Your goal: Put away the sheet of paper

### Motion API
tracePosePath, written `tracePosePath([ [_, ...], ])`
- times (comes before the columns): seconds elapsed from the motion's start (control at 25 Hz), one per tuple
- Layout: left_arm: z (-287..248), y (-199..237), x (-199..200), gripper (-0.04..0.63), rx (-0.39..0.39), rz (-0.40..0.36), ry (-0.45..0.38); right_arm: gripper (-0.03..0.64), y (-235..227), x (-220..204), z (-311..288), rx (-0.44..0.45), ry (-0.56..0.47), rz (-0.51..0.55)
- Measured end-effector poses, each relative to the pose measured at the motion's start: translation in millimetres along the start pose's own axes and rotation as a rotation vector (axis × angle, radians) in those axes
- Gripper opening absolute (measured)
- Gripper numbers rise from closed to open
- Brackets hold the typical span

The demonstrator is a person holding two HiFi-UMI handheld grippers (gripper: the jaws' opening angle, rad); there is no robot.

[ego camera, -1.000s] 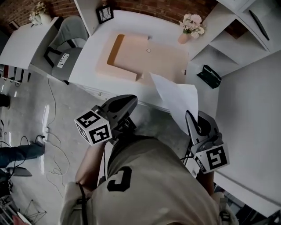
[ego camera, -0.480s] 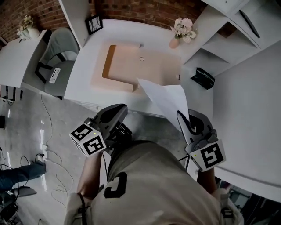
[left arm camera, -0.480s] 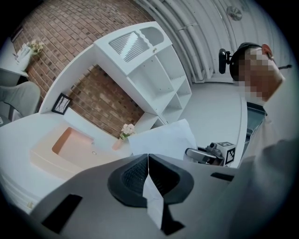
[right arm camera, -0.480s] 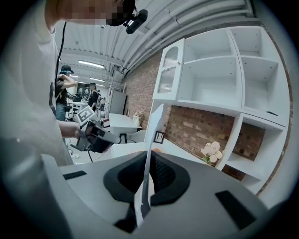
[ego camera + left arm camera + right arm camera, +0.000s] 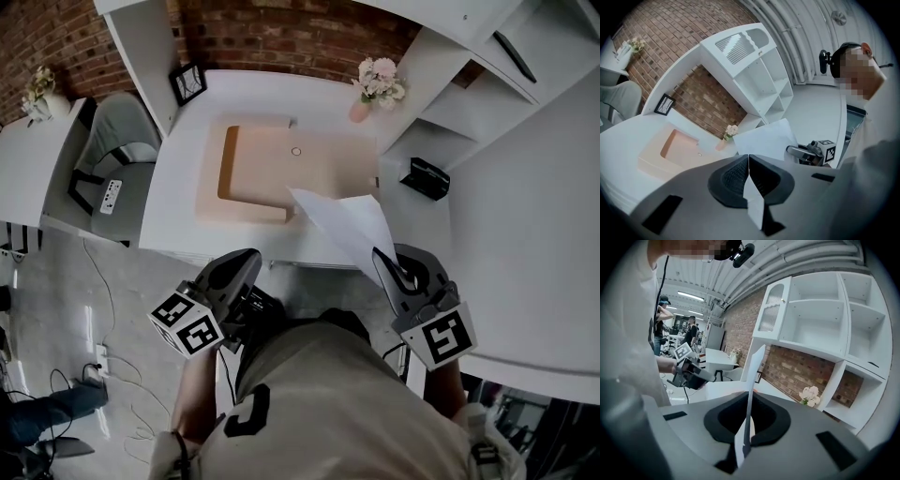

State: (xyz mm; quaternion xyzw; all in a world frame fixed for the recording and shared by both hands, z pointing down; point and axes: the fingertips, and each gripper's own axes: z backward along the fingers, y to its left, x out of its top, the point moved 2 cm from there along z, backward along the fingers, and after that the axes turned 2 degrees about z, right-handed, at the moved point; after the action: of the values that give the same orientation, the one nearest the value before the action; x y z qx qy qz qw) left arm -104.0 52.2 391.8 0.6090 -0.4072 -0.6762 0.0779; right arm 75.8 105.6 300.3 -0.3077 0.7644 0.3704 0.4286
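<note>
The white sheet of paper (image 5: 342, 220) hangs in the air over the front edge of the white desk (image 5: 187, 187), one corner pinched in my right gripper (image 5: 382, 262). In the right gripper view the sheet (image 5: 753, 371) runs edge-on up between the jaws of that gripper (image 5: 750, 399). My left gripper (image 5: 249, 257) is held low at the left, short of the desk, jaws shut together and away from the paper. The left gripper view (image 5: 748, 158) shows the sheet (image 5: 766, 138) and the right gripper (image 5: 808, 152) beyond its closed jaws.
A peach desk mat (image 5: 281, 169) lies on the desk. A vase of flowers (image 5: 373, 84) and a small picture frame (image 5: 187, 82) stand at the back by the brick wall. White shelves (image 5: 469, 103) rise on the right, holding a black object (image 5: 424, 178). A grey chair (image 5: 112, 169) is at the left.
The view has drawn closer to the desk, which now sits lower in the head view. Both grippers advanced with it; the paper stays in the right gripper, now over the desk edge.
</note>
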Motion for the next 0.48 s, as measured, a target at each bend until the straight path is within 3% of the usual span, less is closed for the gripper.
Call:
tracePosePath([
  [0.28,-9.3,6.0,-3.2,0.02,-0.025,0.036,0.002,0.028,-8.4,-3.9,-3.6,-0.01,0.037,0.015],
  [0.48,-19.5,12.3,2.1,0.02,0.002,0.036,-0.002,0.028,-19.8,-3.1,-14.4,0.011,0.029,0.064],
])
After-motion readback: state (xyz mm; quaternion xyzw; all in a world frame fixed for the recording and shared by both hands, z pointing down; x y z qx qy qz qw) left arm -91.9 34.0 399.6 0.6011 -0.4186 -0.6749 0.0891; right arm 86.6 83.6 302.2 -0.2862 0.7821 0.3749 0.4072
